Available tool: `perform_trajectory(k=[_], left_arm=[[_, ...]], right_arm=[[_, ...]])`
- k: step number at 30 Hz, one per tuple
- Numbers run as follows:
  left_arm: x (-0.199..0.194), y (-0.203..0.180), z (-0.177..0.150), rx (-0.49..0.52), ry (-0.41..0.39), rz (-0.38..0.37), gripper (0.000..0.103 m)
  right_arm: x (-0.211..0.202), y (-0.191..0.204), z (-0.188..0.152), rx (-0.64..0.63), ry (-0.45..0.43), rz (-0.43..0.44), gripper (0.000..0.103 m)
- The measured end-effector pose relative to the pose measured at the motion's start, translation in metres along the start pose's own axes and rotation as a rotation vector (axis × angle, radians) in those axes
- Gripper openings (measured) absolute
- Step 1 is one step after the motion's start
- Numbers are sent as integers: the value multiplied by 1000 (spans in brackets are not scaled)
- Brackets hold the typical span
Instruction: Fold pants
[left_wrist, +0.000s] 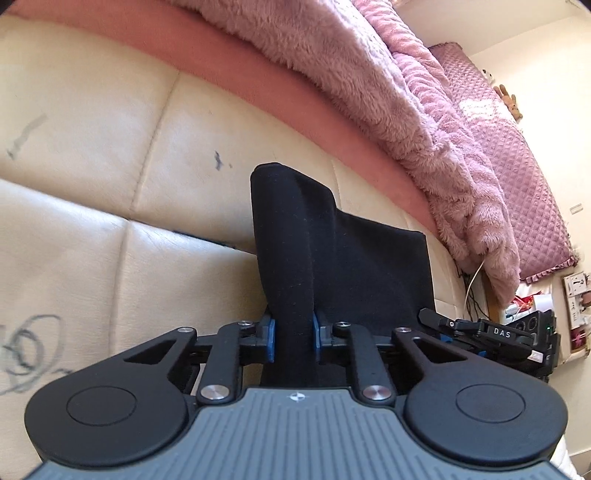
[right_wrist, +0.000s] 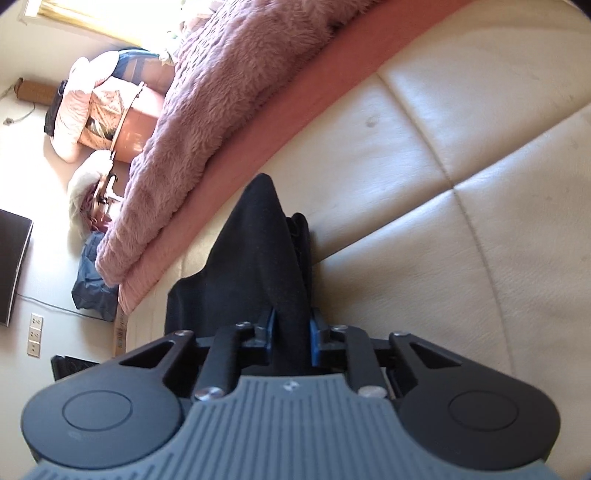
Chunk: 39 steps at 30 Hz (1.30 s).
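Observation:
The black pants lie on a cream leather cushion. My left gripper is shut on a raised fold of the black cloth, with the blue pads pressing it from both sides. The rest of the pants spreads flat to the right of the fold. In the right wrist view the same black pants rise in a ridge, and my right gripper is shut on that ridge between its blue pads. The right gripper's black body shows at the right edge of the left wrist view.
A pink fluffy blanket lies on the bed behind the cushion, above a pink bed edge. A quilted pink bedspread lies further back. In the right wrist view a blue bag, wall sockets and piled laundry sit at the left.

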<state>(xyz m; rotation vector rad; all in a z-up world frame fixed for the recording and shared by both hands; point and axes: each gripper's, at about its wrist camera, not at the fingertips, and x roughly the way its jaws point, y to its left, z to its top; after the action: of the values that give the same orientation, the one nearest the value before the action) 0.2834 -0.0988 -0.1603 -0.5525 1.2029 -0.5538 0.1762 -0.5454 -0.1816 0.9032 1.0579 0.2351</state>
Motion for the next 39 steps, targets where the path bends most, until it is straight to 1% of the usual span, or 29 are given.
perform_trajectory(k=[5,9,14,17,20,22,25,28,30,33,35,36,37,39], left_arm=[[-33,10,5,33,-19,35,19],[-70,36,13,39,-33,57,19],[-120,72,34,60,-54,99,19],[-148,87,53,83,-70,130,19],[-166,98,70,105,-82,161,19],[-171,107,80,108,-87,178,19],[-165,118,92,116,-74,197,19],[-153,136,102,113,-45,213,19],[-149,152,106,105,-32,216,19],[-137,166,107,95,-38,225,20],[-133,175,106,77,-50,217,22],[-132,178,105,77,-58,219,26],[-132,182,104,75,-61,226,32],[-132,187,101,66,-76,229,39]], right_arm=[[9,31,-13,-24,23,8,12],[29,67,-28,-35,39,54,12],[72,123,-47,-57,64,120,11],[99,158,-58,-83,69,159,11],[127,186,-67,-79,63,193,11],[146,201,-71,-80,63,203,11],[172,212,-71,-74,74,201,11],[196,216,-69,-71,91,175,11],[209,216,-69,-83,103,143,11],[224,208,-68,-90,111,102,11],[232,203,-67,-86,113,86,11],[235,200,-65,-90,116,80,11],[238,199,-65,-101,117,70,11],[244,200,-65,-137,115,41,12]])
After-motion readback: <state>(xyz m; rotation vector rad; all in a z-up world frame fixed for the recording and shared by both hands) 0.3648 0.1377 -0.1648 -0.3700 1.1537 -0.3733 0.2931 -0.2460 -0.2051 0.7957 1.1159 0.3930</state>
